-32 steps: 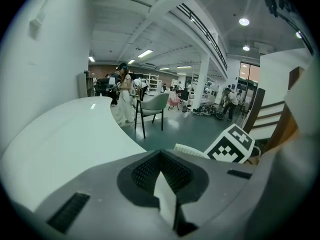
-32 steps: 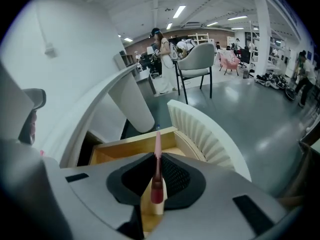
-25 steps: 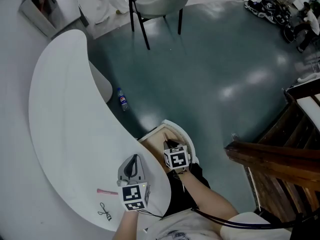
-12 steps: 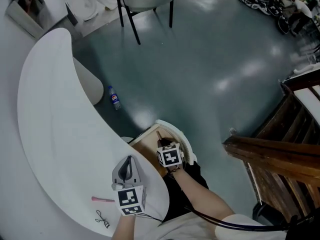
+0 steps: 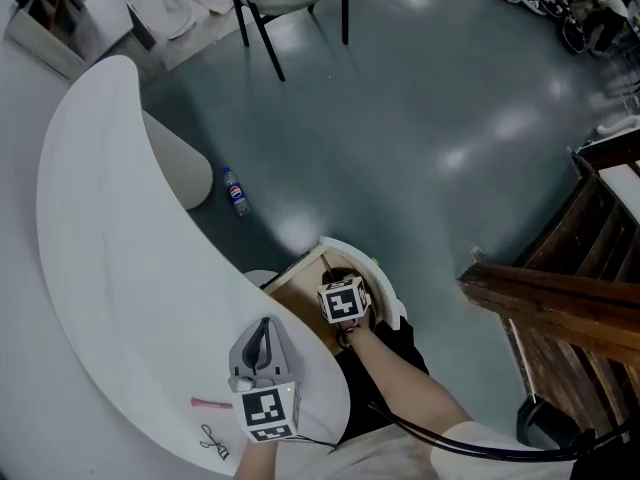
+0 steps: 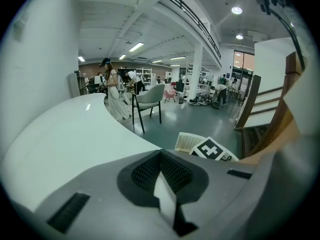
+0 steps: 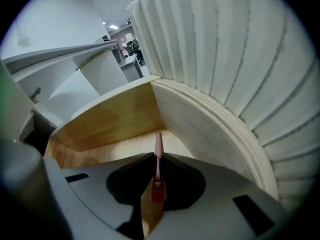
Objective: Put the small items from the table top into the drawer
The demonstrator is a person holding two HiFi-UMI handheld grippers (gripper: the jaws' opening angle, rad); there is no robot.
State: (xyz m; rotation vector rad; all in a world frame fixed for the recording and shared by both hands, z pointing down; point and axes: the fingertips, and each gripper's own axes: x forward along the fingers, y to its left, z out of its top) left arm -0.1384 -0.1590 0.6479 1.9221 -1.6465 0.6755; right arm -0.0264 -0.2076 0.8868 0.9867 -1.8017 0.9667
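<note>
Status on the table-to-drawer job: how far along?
Done: drawer is open; nothing shows lying in its visible part. In hand: right gripper is clamped on a thin pink stick, inside the drawer. Left to do: another pink item and a small black wire piece on the table; left gripper is shut, empty.

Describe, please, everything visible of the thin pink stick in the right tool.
The pink stick is slender and smooth, perhaps plastic, and narrows to a paler tip. The right tool is shut on its darker lower end, so it points straight ahead along the jaws, over the wooden floor of the open drawer.
</note>
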